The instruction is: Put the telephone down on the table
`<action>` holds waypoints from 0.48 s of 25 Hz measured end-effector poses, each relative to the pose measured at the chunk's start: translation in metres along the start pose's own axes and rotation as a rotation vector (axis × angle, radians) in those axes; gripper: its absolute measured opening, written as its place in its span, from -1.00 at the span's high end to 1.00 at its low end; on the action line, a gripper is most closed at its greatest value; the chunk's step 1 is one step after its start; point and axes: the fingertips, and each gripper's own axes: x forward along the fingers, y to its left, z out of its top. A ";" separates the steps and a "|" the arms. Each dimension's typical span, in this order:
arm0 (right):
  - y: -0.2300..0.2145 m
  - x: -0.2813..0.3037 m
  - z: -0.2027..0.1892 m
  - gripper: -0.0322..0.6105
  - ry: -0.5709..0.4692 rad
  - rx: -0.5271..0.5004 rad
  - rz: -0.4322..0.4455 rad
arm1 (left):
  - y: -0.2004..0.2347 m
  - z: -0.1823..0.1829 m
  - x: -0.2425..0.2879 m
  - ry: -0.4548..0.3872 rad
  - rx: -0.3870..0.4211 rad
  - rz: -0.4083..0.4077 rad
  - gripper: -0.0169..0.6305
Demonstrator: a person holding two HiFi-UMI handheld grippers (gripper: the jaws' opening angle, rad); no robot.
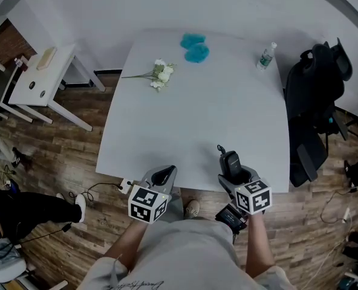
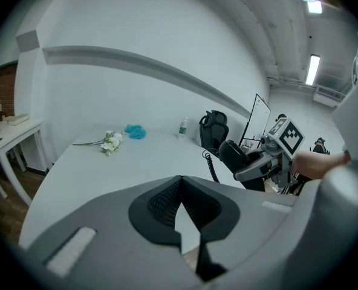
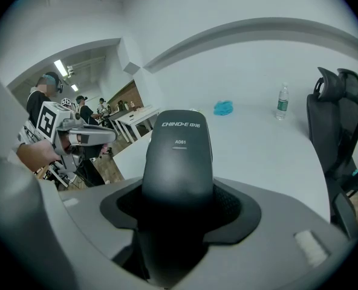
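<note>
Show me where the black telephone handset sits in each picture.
Head view: black telephone handset, lower right.
Left gripper view: handset right of centre.
Right gripper view: handset dead centre, between the jaws.
Shared landmark: clear plastic water bottle.

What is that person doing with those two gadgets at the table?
A person stands at a white table with tongs in each hand. The right tongs grip a black phone, held at the table's near edge and not yet set down. The left tongs are shut and empty. Flowers, a blue thing and a bottle lie at the far side.
</note>
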 end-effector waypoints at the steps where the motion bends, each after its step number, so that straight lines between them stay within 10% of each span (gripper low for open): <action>1: -0.003 0.002 0.001 0.02 0.003 0.003 -0.007 | 0.003 0.001 0.002 0.002 0.000 -0.004 0.90; 12: -0.027 0.026 0.017 0.02 0.017 0.042 -0.069 | 0.035 0.002 0.023 0.044 0.016 -0.040 0.90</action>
